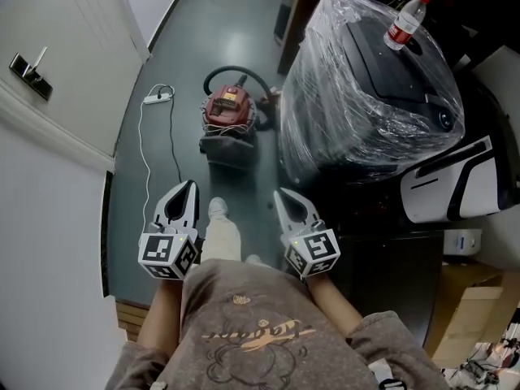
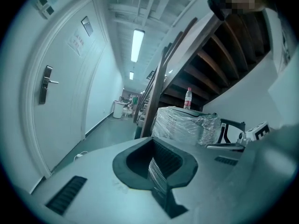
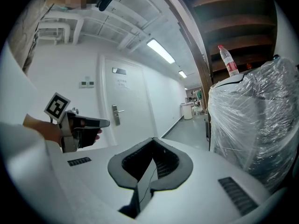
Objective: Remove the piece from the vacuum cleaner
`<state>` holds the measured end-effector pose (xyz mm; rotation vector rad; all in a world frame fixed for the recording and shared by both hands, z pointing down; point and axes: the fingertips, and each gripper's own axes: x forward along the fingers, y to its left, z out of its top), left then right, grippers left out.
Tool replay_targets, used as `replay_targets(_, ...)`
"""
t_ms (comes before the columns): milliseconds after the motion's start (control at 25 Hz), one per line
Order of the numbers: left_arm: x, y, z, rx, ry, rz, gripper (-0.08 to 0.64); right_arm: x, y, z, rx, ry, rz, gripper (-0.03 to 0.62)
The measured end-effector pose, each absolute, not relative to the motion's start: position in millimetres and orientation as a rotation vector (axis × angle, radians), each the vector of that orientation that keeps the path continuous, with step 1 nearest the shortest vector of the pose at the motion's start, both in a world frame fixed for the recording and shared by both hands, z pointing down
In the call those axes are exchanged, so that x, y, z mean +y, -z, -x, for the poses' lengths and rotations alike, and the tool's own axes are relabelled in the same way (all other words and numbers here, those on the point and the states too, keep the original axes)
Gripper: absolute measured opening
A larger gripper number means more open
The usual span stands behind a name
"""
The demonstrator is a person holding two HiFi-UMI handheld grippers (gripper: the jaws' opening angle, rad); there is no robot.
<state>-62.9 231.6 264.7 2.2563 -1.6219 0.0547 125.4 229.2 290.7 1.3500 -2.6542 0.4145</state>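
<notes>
Starting out only: nothing removed yet, judging by the scene. Holding the fingers of the left gripper (image 1: pixel 188 186) pressed together on nothing, and those of the right gripper (image 1: pixel 279 194) equally closed and empty. Facing the small red canister vacuum cleaner (image 1: pixel 229 108) with black hose, down on the grey floor (image 1: pixel 195 39), ahead of both pairs of fingers and well apart from them. Left to do, it seems: approaching, gripping the piece, pulling it free.
</notes>
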Motion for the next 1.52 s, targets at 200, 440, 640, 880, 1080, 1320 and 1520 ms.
replay_targets(200,167.8,-266.4,82.3,-1.570,-0.070,-2.283,0.000,172.5,-297.2,-102.3,-2.632,-0.444,-1.371,-0.003)
replay_targets(440,92.6,-262.3,112.7,-1.515,-0.080,-2.323,0.000,103.7,-296.5,-66.9,-2.618,-0.446,-1.397,-0.002)
replay_targets(640,44.7,-264.8,129.6,-1.481,-0.095,-2.356,0.000,60.5,-293.4,-49.3,-2.607,-0.418,-1.429,-0.003)
replay_targets(880,7.3,-265.9,131.0,-1.458,-0.085,-2.360,0.000,24.1,-286.5,-46.3,-2.596,-0.416,-1.449,-0.002)
replay_targets(1080,-11.2,-266.5,122.9,-1.460,-0.081,-2.346,0.001,2.9,-281.3,-50.2,-2.621,-0.415,-1.411,-0.002)
replay_targets(1320,-18.4,-264.2,116.4,-1.459,-0.072,-2.348,0.002,-13.1,-281.3,-47.9,-2.655,-0.409,-1.339,-0.002)
replay_targets(1520,-22.2,-268.0,109.4,-1.448,-0.096,-2.365,0.010,-20.9,-284.0,-45.8,-2.681,-0.424,-1.289,0.011)
